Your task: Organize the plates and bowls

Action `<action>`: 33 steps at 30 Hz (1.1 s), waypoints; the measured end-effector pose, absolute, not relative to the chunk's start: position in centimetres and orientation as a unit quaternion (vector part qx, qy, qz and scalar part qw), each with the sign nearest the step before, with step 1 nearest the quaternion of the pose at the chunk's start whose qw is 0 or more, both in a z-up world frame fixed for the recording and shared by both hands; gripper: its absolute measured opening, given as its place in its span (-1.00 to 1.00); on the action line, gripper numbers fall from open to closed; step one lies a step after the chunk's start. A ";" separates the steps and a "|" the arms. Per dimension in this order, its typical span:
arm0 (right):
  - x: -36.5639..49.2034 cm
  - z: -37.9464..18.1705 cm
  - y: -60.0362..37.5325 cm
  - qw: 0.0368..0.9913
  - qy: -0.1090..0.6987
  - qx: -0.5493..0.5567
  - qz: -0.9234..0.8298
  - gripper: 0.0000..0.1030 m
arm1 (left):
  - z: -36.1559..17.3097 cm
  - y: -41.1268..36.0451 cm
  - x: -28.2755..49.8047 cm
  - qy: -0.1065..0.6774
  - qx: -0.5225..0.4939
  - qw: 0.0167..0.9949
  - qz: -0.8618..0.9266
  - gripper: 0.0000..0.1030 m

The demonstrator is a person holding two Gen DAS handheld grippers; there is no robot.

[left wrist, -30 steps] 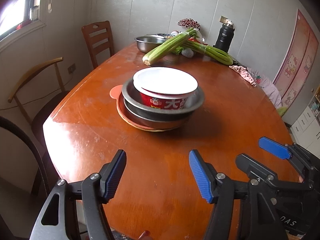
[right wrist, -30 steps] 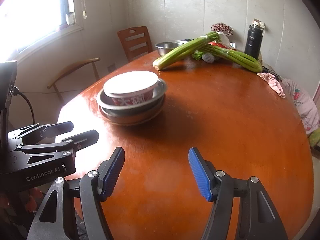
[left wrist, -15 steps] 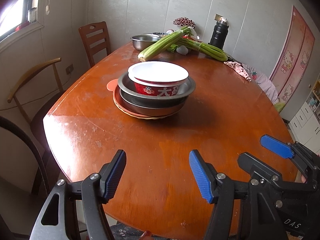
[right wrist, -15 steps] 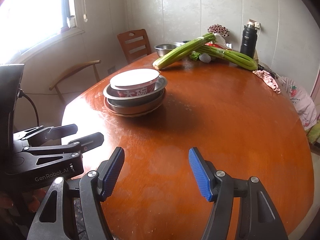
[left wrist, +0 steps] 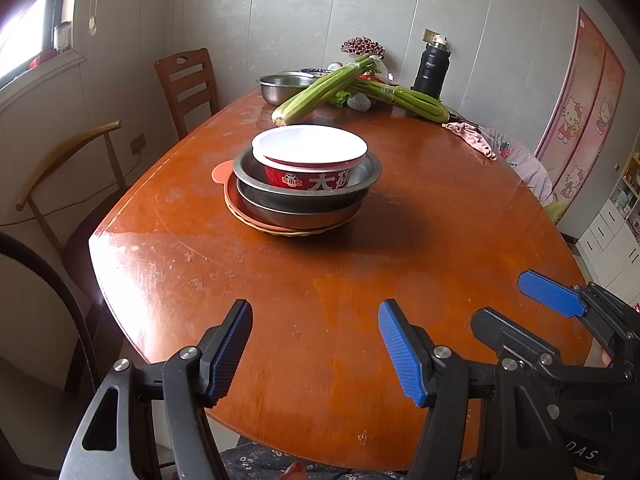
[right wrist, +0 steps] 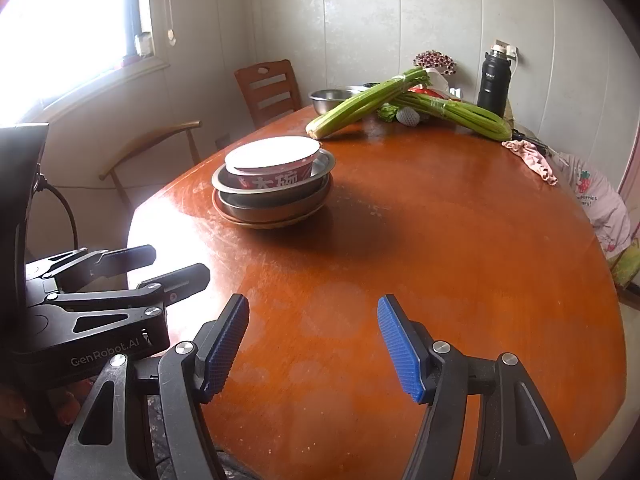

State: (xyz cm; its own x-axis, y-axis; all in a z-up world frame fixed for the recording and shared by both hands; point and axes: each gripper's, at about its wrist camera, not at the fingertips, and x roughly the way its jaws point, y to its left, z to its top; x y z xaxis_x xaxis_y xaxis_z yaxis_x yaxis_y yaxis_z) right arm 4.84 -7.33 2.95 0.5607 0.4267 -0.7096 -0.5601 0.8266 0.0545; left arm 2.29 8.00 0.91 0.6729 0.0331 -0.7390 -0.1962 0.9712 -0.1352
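Stacked dishes ahead of me on the table (left wrist: pixel 320 320)

A paper bowl (left wrist: pixel 310 156) sits in two nested metal bowls (left wrist: pixel 304 200) on plates (left wrist: pixel 280 229); celery (left wrist: pixel 320 88) lies behind, my grippers well before.

The tabletop (left wrist: pixel 400 240) is glossy orange-brown wood, scuffed and worn pale toward its near edge. On it, the red bowl (left wrist: pixel 310 168) looks like printed paper or plastic with a smooth white inside; it sits in two dull, brushed metal bowls (left wrist: pixel 304 200) over a matt orange plastic plate (left wrist: pixel 224 172). Beyond the red bowl lie waxy green celery (left wrist: pixel 320 90), a shiny steel basin (left wrist: pixel 278 86), a matt black flask (left wrist: pixel 431 68) and crumpled pink cloth (left wrist: pixel 472 140). The left tongs (left wrist: pixel 314 350) and right tongs (right wrist: pixel 312 346) are matt black plastic with ribbed blue pads (right wrist: pixel 400 350).
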 end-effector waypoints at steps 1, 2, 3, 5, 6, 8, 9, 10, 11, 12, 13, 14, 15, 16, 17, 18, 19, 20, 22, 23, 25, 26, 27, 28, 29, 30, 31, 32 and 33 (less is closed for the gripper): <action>4.8 2.9 -7.4 0.879 0.375 -0.088 0.280 0.34 | 1.0 8.0 2.2 0.398 -0.102 0.909 0.063 0.26; 4.8 2.9 -7.4 0.879 0.376 -0.088 0.280 0.34 | 1.0 8.0 2.1 0.398 -0.102 0.909 0.064 0.27; 4.7 2.9 -7.4 0.879 0.376 -0.088 0.279 0.34 | 1.0 8.0 2.1 0.398 -0.102 0.910 0.064 0.27; 4.6 3.0 -7.5 0.880 0.374 -0.089 0.279 0.34 | 1.0 7.9 2.1 0.398 -0.102 0.910 0.062 0.27; 4.5 3.0 -7.5 0.880 0.374 -0.088 0.279 0.34 | 1.1 7.9 2.0 0.398 -0.102 0.910 0.062 0.27; 4.3 3.0 -7.6 0.881 0.373 -0.088 0.279 0.34 | 1.1 7.8 1.9 0.398 -0.101 0.910 0.062 0.27; 4.3 3.0 -7.6 0.880 0.373 -0.088 0.280 0.34 | 1.1 7.7 1.9 0.398 -0.100 0.910 0.062 0.27; 4.2 3.0 -7.6 0.880 0.373 -0.087 0.280 0.34 | 1.2 7.7 1.9 0.397 -0.100 0.910 0.062 0.27; 4.1 3.0 -7.6 0.881 0.372 -0.088 0.280 0.34 | 1.2 7.7 1.8 0.397 -0.100 0.910 0.061 0.27; 4.1 3.1 -7.7 0.881 0.372 -0.088 0.280 0.34 | 1.2 7.7 1.8 0.397 -0.099 0.910 0.062 0.27; 4.0 3.1 -7.7 0.881 0.371 -0.088 0.279 0.34 | 1.2 7.7 1.7 0.397 -0.098 0.910 0.062 0.27; 4.0 3.1 -7.8 0.881 0.371 -0.087 0.279 0.34 | 1.2 7.7 1.7 0.398 -0.099 0.910 0.061 0.27; 4.0 3.0 -7.9 0.882 0.371 -0.087 0.278 0.34 | 1.2 7.7 1.7 0.398 -0.098 0.910 0.060 0.27; 3.9 3.1 -7.9 0.882 0.371 -0.087 0.276 0.34 | 1.2 7.6 1.6 0.398 -0.098 0.910 0.060 0.27; 3.9 3.1 -8.0 0.882 0.371 -0.087 0.276 0.34 | 1.2 7.6 1.6 0.399 -0.097 0.910 0.060 0.27; 3.9 3.1 -8.0 0.882 0.371 -0.087 0.276 0.34 | 1.2 7.6 1.5 0.399 -0.096 0.910 0.061 0.27; 3.8 3.1 -8.0 0.883 0.371 -0.087 0.275 0.34 | 1.2 7.6 1.5 0.399 -0.096 0.910 0.061 0.27; 3.8 3.1 -8.0 0.883 0.371 -0.087 0.274 0.34 | 1.2 7.7 1.5 0.399 -0.097 0.910 0.061 0.27; 3.7 3.1 -8.0 0.883 0.372 -0.087 0.274 0.34 | 1.1 7.7 1.5 0.401 -0.098 0.909 0.061 0.27; 3.7 3.0 -8.0 0.883 0.371 -0.087 0.274 0.34 | 1.1 7.7 1.5 0.402 -0.098 0.908 0.061 0.27; 3.7 3.0 -8.1 0.883 0.373 -0.086 0.272 0.34 | 0.9 7.8 1.6 0.404 -0.099 0.908 0.061 0.27; 3.8 2.9 -8.1 0.882 0.374 -0.085 0.272 0.34 | 0.8 8.0 1.6 0.404 -0.101 0.907 0.062 0.27; 3.9 2.8 -8.1 0.882 0.376 -0.083 0.270 0.34 | 0.7 8.2 1.7 0.404 -0.104 0.907 0.061 0.27; 4.2 2.5 -8.2 0.882 0.381 -0.082 0.266 0.34 | 0.6 8.4 1.9 0.405 -0.106 0.906 0.062 0.27; 4.5 2.3 -8.4 0.881 0.385 -0.081 0.262 0.34 | 0.5 8.7 2.0 0.405 -0.108 0.906 0.064 0.27; 4.8 2.1 -8.6 0.880 0.389 -0.080 0.260 0.34 | 0.3 9.1 2.2 0.407 -0.111 0.904 0.066 0.27; 5.2 1.7 -8.8 0.879 0.396 -0.078 0.255 0.34 | 0.1 9.4 2.4 0.408 -0.114 0.903 0.066 0.27; 5.6 1.5 -9.2 0.878 0.400 -0.077 0.252 0.34 | 0.1 10.1 2.6 0.409 -0.116 0.903 0.067 0.29; 6.1 1.3 -9.6 0.876 0.405 -0.074 0.252 0.34 | 0.0 10.7 2.9 0.409 -0.118 0.902 0.069 0.32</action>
